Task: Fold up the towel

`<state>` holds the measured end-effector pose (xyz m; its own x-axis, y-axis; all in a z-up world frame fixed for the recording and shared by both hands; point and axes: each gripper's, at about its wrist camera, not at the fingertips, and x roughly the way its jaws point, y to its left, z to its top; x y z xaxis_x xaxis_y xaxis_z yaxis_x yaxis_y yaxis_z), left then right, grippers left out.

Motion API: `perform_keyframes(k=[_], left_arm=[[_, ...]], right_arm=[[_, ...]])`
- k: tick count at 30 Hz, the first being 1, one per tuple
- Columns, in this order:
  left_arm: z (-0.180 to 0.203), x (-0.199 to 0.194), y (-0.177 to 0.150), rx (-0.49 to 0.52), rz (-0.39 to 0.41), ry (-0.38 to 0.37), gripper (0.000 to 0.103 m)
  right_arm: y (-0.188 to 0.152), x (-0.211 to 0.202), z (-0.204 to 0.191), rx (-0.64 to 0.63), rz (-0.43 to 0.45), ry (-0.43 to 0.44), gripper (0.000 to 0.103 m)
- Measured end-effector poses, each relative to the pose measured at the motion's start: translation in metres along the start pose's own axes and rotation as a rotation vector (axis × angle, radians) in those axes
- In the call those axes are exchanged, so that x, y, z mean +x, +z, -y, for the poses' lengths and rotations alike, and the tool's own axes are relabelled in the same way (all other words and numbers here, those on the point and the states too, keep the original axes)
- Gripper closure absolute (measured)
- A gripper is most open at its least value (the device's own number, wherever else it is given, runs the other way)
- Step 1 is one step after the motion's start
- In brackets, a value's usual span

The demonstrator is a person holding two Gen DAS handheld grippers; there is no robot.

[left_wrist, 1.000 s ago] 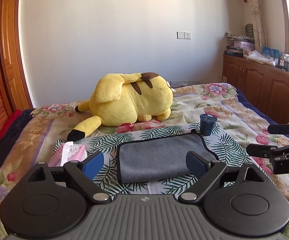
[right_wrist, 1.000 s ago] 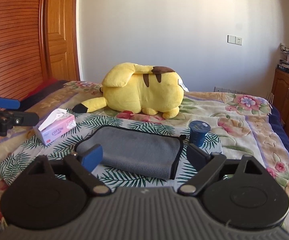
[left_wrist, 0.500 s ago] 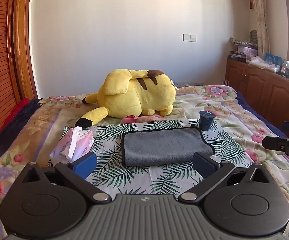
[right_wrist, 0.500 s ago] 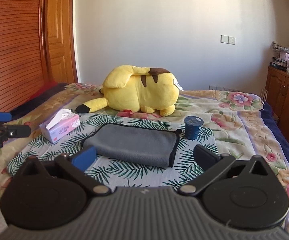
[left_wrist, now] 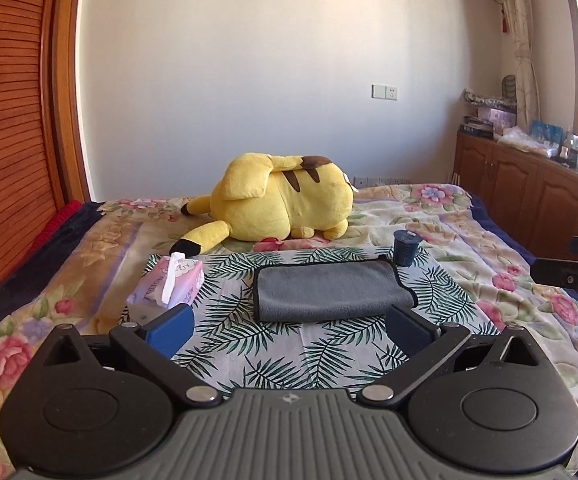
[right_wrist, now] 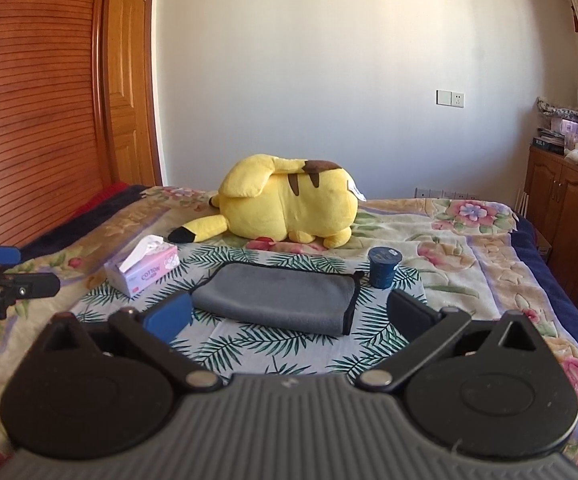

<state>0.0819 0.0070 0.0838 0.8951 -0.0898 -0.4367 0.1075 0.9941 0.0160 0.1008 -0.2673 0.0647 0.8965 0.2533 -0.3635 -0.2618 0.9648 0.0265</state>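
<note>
Left wrist view: my left tongs (left_wrist: 289,326) stand with the jaws wide apart and nothing between them. Over the last second they have drawn back and up from the towel (left_wrist: 331,290); a second ago the pads flanked its near edge, and now a strip of the leaf-print cloth (left_wrist: 289,360) shows between pads and towel. The towel lies ahead of the tongs, folded into a flat grey rectangle. A tissue box (left_wrist: 169,286) sits ahead to the left, a blue cup (left_wrist: 405,248) beyond the towel's far right corner, a plush (left_wrist: 281,208) farther on.

Right wrist view: my right tongs (right_wrist: 289,316) are likewise spread and empty, and have also retreated. The towel (right_wrist: 281,298) rests just ahead, its doubled black-bound edges at the right, untouched by either tool. My left tongs (right_wrist: 5,276) appear far left, clear of it.

Judgement: both tools have released and withdrawn, so the fold looks complete or nearly so.
</note>
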Motion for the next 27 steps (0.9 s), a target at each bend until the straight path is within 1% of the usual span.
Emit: perform_keyframes(k=[6, 13, 17, 21, 27], left_arm=[[0.007, -0.022, -0.008, 0.029, 0.031, 0.015, 0.016], [0.016, -0.041, -0.02, 0.061, 0.053, 0.009, 0.016], [0.017, -0.049, -0.025, 0.047, 0.061, 0.004, 0.016], [0.019, -0.054, -0.037, 0.036, 0.068, 0.005, 0.016], [0.025, -0.057, -0.063, 0.061, 0.063, 0.019, 0.016]], right_arm=[[-0.005, -0.021, -0.006, 0.0, 0.021, 0.006, 0.0], [-0.012, -0.04, -0.011, 0.006, 0.035, 0.004, 0.0], [-0.017, -0.048, -0.012, 0.01, 0.042, 0.0, 0.0], [-0.025, -0.054, -0.014, 0.014, 0.042, -0.004, 0.0], [-0.042, -0.06, -0.018, -0.006, 0.04, -0.012, 0.0]])
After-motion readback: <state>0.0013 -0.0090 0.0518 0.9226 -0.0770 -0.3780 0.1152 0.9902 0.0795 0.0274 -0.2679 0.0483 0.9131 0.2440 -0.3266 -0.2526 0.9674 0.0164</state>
